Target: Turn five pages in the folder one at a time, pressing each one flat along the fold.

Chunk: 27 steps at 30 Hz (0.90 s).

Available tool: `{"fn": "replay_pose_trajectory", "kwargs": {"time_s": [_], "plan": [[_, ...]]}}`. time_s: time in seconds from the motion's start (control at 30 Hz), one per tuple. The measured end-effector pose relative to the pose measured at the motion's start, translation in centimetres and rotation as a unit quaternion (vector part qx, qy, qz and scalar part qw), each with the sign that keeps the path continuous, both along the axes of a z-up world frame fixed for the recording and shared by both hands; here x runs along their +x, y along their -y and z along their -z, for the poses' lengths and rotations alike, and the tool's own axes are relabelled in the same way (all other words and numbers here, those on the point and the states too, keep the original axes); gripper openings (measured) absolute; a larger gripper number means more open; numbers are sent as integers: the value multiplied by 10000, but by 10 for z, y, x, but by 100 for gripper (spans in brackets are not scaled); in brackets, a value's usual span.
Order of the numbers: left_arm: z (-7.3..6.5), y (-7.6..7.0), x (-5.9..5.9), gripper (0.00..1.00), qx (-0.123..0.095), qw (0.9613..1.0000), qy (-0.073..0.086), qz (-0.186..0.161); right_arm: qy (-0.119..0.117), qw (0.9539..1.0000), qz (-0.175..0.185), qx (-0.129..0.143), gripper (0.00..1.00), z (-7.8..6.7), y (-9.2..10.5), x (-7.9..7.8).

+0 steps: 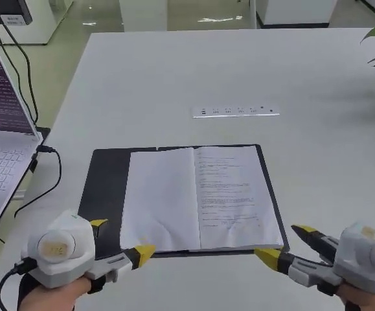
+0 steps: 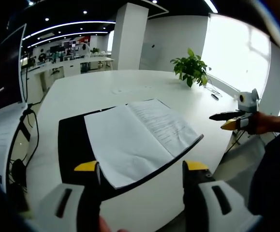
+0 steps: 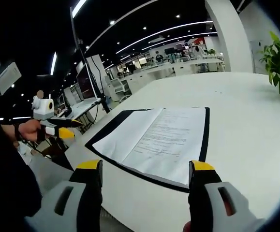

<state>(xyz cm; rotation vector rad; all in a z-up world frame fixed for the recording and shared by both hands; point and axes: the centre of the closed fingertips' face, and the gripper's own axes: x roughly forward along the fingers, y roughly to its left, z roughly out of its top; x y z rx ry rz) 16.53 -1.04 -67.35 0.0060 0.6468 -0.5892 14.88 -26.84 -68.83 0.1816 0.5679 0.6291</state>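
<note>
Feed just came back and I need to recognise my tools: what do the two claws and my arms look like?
The two match. The left claw and the right claw each have a rounded white housing and dark grey jaws with yellow tips. A black cable trails from the rear of the left housing. In the right gripper view, the person's sleeve looks dark.

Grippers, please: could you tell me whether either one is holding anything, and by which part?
Nothing is held: the left gripper and right gripper are both open, near the folder's front edge.
</note>
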Motion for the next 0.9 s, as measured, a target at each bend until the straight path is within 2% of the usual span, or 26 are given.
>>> {"fn": "replay_pose_trajectory", "kwargs": {"time_s": [0.23,0.53,0.67,0.83,0.9], "plan": [[3,6,2,68,59,9999,-11,94,-132,9999,62,14,71,6,5,2],[11,25,1,68,114,9991,-90,395,-164,9998,134,20,71,8,8,1],[13,41,5,68,135,9979,-110,618,-201,9997,154,5,71,10,9,-1],[21,64,16,65,201,9962,-146,830,-303,9993,197,-21,72,17,13,-4],[22,77,21,65,140,9954,-152,938,-323,9993,206,-45,72,17,14,-4]]}}
